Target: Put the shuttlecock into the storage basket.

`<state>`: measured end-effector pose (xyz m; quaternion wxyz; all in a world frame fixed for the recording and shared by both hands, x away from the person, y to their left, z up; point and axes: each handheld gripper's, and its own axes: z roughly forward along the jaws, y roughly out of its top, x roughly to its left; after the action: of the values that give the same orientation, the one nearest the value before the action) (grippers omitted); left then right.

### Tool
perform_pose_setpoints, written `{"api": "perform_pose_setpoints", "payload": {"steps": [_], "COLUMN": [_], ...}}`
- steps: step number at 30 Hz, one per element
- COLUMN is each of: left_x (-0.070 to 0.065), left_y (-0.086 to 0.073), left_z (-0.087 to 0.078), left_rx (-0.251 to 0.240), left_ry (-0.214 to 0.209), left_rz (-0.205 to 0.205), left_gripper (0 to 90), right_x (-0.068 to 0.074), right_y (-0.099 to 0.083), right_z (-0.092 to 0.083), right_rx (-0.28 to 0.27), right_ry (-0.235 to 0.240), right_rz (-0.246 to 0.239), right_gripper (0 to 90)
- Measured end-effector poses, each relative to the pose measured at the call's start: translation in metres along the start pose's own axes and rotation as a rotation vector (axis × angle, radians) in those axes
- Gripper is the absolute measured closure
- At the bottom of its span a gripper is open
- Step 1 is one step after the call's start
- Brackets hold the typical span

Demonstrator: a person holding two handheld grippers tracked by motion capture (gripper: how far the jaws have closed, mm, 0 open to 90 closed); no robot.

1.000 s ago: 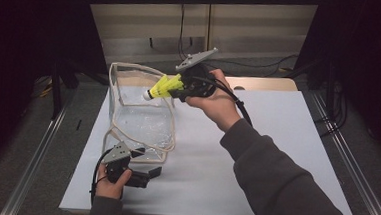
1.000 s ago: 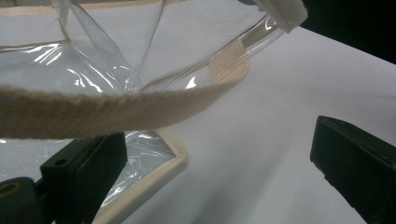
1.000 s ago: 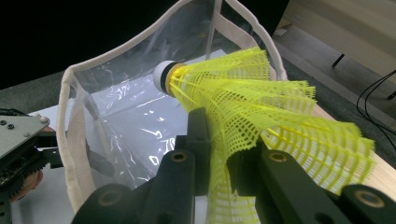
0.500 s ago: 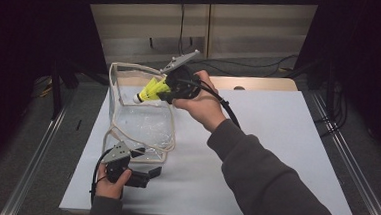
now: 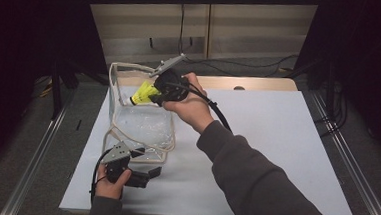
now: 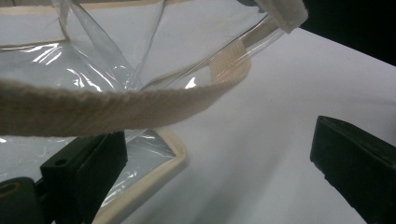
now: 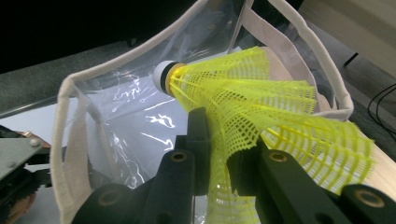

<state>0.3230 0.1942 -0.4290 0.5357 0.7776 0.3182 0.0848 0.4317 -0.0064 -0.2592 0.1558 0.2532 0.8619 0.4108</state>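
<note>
My right tool (image 7: 219, 154) pinches the yellow mesh skirt of a white-capped shuttlecock (image 7: 261, 116) above the clear, cream-trimmed bag (image 5: 137, 124); my left tool (image 6: 219, 177) stands wide beside the bag.

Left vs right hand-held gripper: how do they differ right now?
The left hand-held gripper sits low on the table with jaws wide open, holding nothing; the right hand-held gripper is raised at the clear bag's mouth, clamped on a yellow shuttlecock's skirt. Both have black jaws.
</note>
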Motion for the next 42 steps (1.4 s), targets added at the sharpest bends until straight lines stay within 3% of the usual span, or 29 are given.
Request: {"api": "perform_pose_setpoints", "payload": {"steps": [14,42], "left_x": [0.0,0.0], "left_y": [0.0,0.0], "left_z": [0.0,0.0], "left_rx": [-0.007,-0.007], "left_ry": [0.0,-0.001], "left_rz": [-0.008,-0.006], "left_gripper": [3.8,3.8], "right_x": [0.011,0.02], "right_y": [-0.001,-0.002], "right_z": [0.027,0.059], "right_rx": [0.021,0.057], "right_ry": [0.007,0.019], "right_rz": [-0.006,-0.02], "right_gripper": [80.6,80.5]}}
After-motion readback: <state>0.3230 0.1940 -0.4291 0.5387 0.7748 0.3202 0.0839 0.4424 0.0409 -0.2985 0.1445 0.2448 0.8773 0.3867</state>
